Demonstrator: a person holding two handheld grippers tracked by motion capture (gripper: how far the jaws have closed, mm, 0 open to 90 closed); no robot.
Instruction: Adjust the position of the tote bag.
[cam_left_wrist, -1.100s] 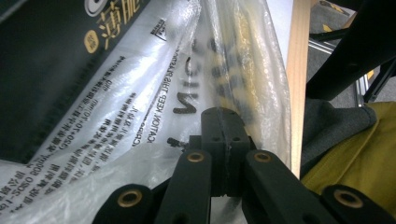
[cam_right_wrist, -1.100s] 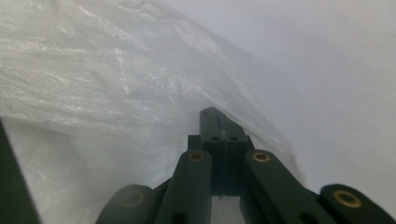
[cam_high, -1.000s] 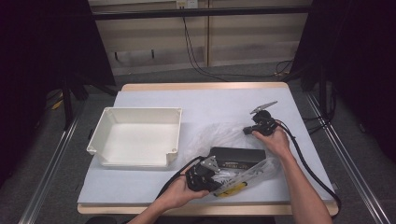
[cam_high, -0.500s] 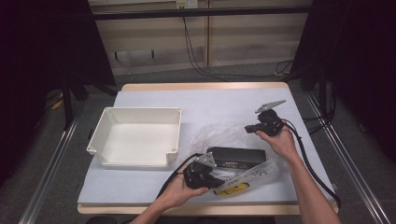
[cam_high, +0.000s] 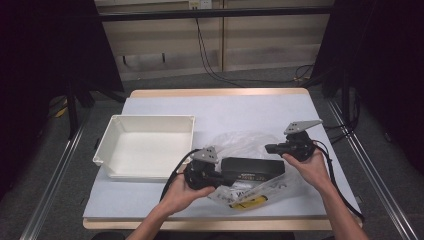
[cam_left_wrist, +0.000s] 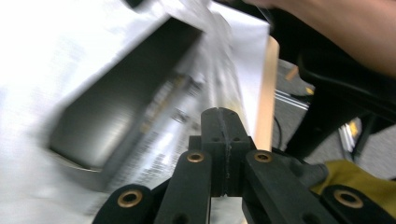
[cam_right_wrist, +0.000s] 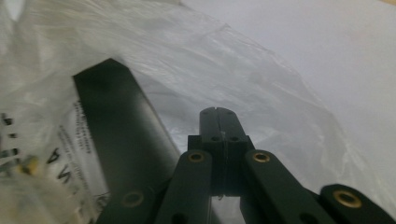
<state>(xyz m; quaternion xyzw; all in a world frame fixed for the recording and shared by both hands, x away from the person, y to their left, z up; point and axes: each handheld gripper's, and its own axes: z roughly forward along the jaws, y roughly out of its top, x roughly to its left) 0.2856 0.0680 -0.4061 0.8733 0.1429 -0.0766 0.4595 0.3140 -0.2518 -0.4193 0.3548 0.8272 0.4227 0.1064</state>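
A flat black box (cam_high: 252, 167) lies in a clear plastic bag (cam_high: 246, 142) near the table's front edge. My left gripper (cam_high: 220, 175) is at the box's left end, jaws shut on the bag's film. My right gripper (cam_high: 270, 148) is at the bag's far right corner, shut on the film there. In the left gripper view the shut jaws (cam_left_wrist: 222, 112) sit over the bag's printed side (cam_left_wrist: 187, 116), with the box (cam_left_wrist: 121, 93) beyond. In the right gripper view the shut jaws (cam_right_wrist: 218, 112) press into the crumpled film (cam_right_wrist: 243, 70) beside the box (cam_right_wrist: 121, 126).
An empty white tray (cam_high: 150, 120) stands left of the bag on the pale table (cam_high: 240, 107). A yellow label (cam_high: 250, 202) shows inside the bag near the front edge. Cables trail from both grippers toward the table's front and right sides.
The left gripper has moved up and left, away from the front edge. The right gripper has come nearer and lower, and the bag lies stretched between the two.
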